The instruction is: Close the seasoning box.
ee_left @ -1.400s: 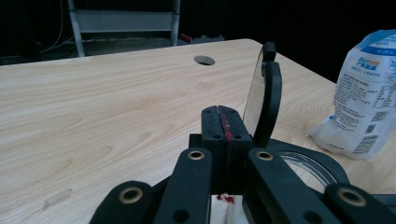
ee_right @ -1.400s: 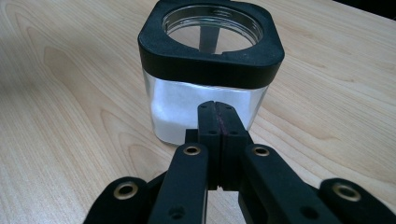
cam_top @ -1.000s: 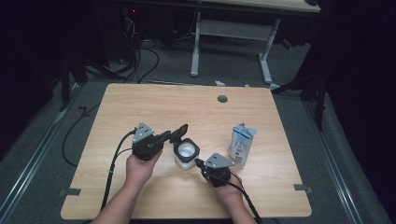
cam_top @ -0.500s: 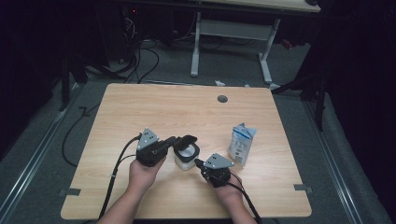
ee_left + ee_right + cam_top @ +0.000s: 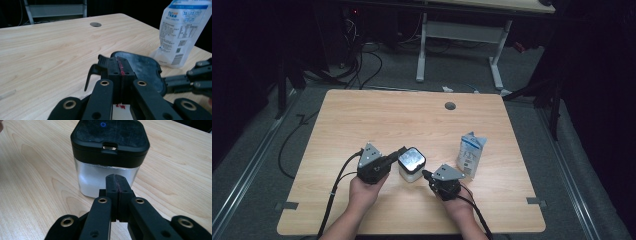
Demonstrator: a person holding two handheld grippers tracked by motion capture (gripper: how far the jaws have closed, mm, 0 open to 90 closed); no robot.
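Observation:
A small square container [image 5: 412, 165] with a pale body and a black lid [image 5: 110, 137] stands on the wooden table [image 5: 412, 120] near its front. My left gripper [image 5: 401, 151] comes in from the left. Its jaws are shut, and their tips [image 5: 121, 67] rest at the near edge of the lid [image 5: 142, 67]. My right gripper [image 5: 426, 174] sits at the container's front right, also shut. Its tips [image 5: 116, 181] are right up against the pale side wall [image 5: 100, 177]. Nothing shows between either pair of jaws.
A white and blue pouch [image 5: 471, 154] stands upright just right of the container, also in the left gripper view [image 5: 180, 32]. A round cable hole [image 5: 450, 106] lies at the table's far side. Cables trail from both grippers toward the front edge.
My left gripper has dropped from a raised position down onto the container's top. That top looked like a white ring before and now shows a flat dark lid. The right gripper has barely moved.

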